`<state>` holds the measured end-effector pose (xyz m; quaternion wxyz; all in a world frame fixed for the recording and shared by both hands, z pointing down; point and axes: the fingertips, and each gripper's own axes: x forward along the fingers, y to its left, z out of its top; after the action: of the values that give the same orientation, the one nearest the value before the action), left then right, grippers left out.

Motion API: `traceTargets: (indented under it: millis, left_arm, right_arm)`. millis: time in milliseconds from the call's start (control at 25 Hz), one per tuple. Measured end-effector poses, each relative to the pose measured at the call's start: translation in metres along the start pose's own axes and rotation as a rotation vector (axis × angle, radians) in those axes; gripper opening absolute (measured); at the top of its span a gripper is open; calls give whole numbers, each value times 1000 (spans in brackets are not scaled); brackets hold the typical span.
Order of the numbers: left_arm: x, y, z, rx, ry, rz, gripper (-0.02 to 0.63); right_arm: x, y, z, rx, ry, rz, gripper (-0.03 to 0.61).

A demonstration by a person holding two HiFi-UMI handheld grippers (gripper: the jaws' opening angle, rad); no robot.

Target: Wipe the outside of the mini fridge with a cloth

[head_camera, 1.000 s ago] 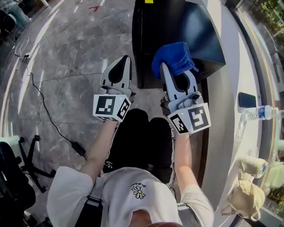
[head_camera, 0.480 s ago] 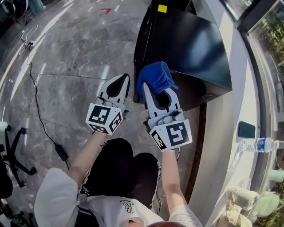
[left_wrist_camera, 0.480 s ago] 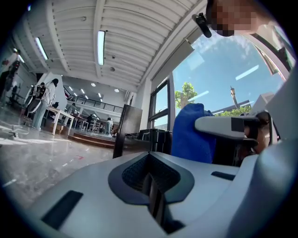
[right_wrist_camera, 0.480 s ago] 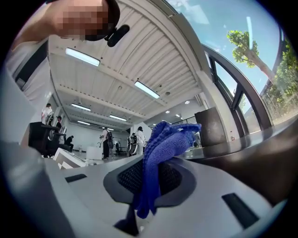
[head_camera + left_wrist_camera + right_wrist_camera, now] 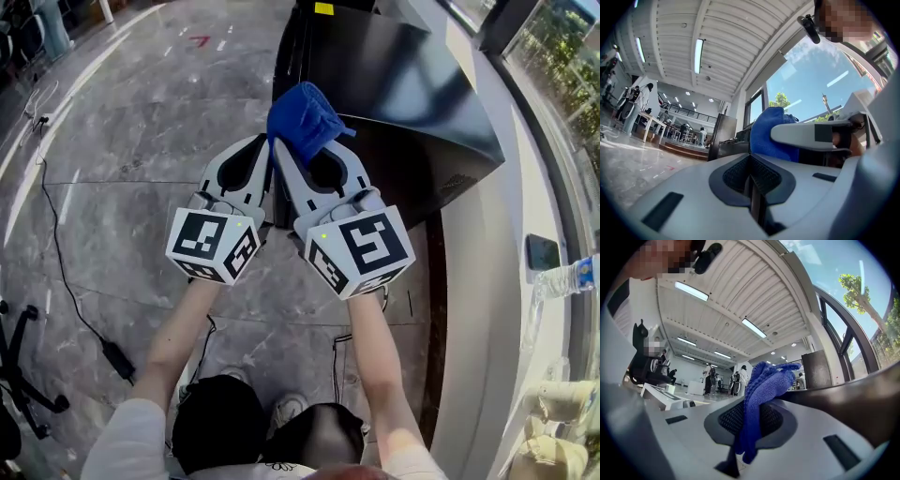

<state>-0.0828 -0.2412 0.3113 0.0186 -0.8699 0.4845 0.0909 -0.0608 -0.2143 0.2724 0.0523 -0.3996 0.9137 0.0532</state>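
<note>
The black mini fridge [image 5: 412, 84] stands at the top of the head view, against a white ledge. My right gripper [image 5: 302, 142] is shut on a bunched blue cloth [image 5: 302, 117], which sits at the fridge's left edge near its front corner. In the right gripper view the cloth [image 5: 757, 394] hangs out of the closed jaws of that gripper [image 5: 749, 420], with the dark fridge surface [image 5: 853, 390] to the right. My left gripper [image 5: 255, 148] is shut and empty, close beside the right one. The left gripper view shows its closed gripper [image 5: 752, 180] and the cloth [image 5: 771, 136] next to it.
Grey marble floor [image 5: 141, 122] lies to the left, with a black power cable [image 5: 56, 244] and a chair base [image 5: 14, 361] on it. On the white ledge [image 5: 487, 309] at right lie a phone [image 5: 544, 251] and a water bottle [image 5: 567, 277]. People stand far off in the hall.
Both grippers and the cloth have shifted from the fridge's near top edge leftward to its left front corner. The person's legs have dropped lower in the head view.
</note>
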Motion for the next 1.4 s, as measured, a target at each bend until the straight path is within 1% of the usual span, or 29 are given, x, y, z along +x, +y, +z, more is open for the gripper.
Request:
traceTargets:
  millis: [160, 280, 400, 480, 680, 880, 1040, 1200, 1400]
  left_arm:
    - [-6, 6, -5, -33, -36, 11, 4]
    - [-7, 8, -9, -66, -58, 25, 4]
    - [-11, 5, -13, -99, -56, 29, 4]
    - [-14, -3, -12, -106, -57, 19, 3]
    - [-12, -26, -10, -94, -47, -42, 5]
    - [-10, -47, -7, -106, -60, -91, 4]
    - [-5, -65, -13, -109, -49, -134, 5]
    - [6, -90, -19, -80, -37, -182, 4]
    - [19, -120, -20, -87, -38, -244, 3]
  right_arm:
    - [5, 0, -1, -55, 22, -52, 61]
    - [7, -9, -1, -88, 32, -110, 61]
    - [7, -20, 0, -69, 21, -153, 61]
    - [3, -24, 0, -65, 19, -179, 61]
    - [-11, -38, -1, -66, 25, -232, 61]
    - [-28, -52, 2, -139, 57, -295, 61]
    - [-48, -71, 3, -185, 92, -362, 61]
    - [-64, -89, 3, -185, 104, -421, 61]
    - [-86, -112, 5, -207, 116, -477, 61]
